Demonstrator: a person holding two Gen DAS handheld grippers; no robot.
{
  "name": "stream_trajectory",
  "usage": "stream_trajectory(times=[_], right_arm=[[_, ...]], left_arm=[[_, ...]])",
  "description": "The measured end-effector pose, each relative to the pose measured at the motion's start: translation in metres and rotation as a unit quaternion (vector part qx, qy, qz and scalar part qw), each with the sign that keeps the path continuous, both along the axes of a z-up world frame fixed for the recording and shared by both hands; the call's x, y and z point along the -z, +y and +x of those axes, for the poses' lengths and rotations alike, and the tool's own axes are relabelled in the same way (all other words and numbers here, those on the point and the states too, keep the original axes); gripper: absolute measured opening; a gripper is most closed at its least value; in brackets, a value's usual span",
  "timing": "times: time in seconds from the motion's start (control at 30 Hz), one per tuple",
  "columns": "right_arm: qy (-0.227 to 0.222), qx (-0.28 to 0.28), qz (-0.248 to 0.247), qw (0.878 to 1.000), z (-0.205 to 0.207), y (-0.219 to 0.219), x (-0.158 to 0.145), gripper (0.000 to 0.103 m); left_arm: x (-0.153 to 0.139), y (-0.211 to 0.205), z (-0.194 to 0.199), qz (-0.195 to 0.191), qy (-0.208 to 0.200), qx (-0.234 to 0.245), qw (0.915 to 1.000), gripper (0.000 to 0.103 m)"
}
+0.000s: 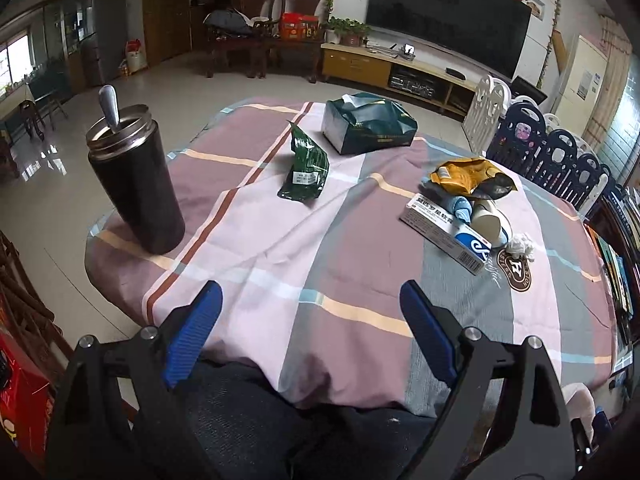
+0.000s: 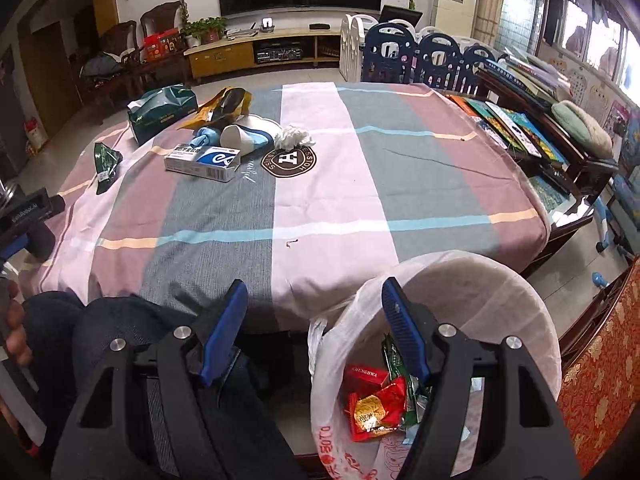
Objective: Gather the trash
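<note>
Trash lies on the striped tablecloth (image 1: 280, 240): a green wrapper (image 1: 306, 168), a white and blue medicine box (image 1: 446, 234), a yellow bag (image 1: 466, 176), a paper cup (image 1: 490, 220) and a crumpled tissue (image 1: 520, 245). In the right wrist view they show as wrapper (image 2: 105, 162), box (image 2: 202, 161), bag (image 2: 224, 106), cup (image 2: 244, 138) and tissue (image 2: 294, 136). My left gripper (image 1: 310, 300) is open and empty over the table's near edge. My right gripper (image 2: 312, 300) is open and empty above a bin lined with a white bag (image 2: 520, 320) that holds red and green wrappers (image 2: 374, 404).
A black flask with a spoon (image 1: 134, 180) stands at the table's left. A green tissue pack (image 1: 368, 126) lies at the far side. Books (image 2: 516, 128) line a bench to the right. A red patterned chair (image 2: 600, 380) stands beside the bin.
</note>
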State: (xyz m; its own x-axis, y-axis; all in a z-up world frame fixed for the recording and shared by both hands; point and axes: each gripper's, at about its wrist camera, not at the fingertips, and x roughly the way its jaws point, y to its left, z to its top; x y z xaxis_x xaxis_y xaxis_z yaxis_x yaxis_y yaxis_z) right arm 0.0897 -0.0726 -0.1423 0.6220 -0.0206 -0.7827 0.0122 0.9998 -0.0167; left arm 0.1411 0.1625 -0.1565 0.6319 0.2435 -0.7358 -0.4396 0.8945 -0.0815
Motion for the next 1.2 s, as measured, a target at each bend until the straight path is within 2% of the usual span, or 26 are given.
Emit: stream_trajectory(times=[0.33,0.6,0.83,1.0,1.2], right_arm=[[-0.014,-0.023,-0.048,0.998,-0.006,0.024,0.016,0.068],[-0.01,-0.005,-0.045,0.999,0.001,0.021,0.024,0.068],[-0.033,0.01,-0.036,0.999,0.013,0.029,0.019,0.068],[-0.023,-0.014,-0.05,0.998,0.016,0.041,0.026,0.068],[-0.001,0.005,-0.02,1.0,0.02,0.027,0.033,0.068]], left_arm=[[0.006,-0.002,0.004,-0.001,0.005,0.007,1.0,0.091],[0.018,0.002,0.007,0.0,0.016,0.001,0.9999,0.091],[0.021,0.006,0.006,-0.001,0.004,-0.006,1.0,0.091],[0.022,0.004,0.006,0.009,-0.002,-0.007,0.9999,0.092],[0.022,0.001,0.006,0.016,-0.006,-0.003,0.9999,0.092]])
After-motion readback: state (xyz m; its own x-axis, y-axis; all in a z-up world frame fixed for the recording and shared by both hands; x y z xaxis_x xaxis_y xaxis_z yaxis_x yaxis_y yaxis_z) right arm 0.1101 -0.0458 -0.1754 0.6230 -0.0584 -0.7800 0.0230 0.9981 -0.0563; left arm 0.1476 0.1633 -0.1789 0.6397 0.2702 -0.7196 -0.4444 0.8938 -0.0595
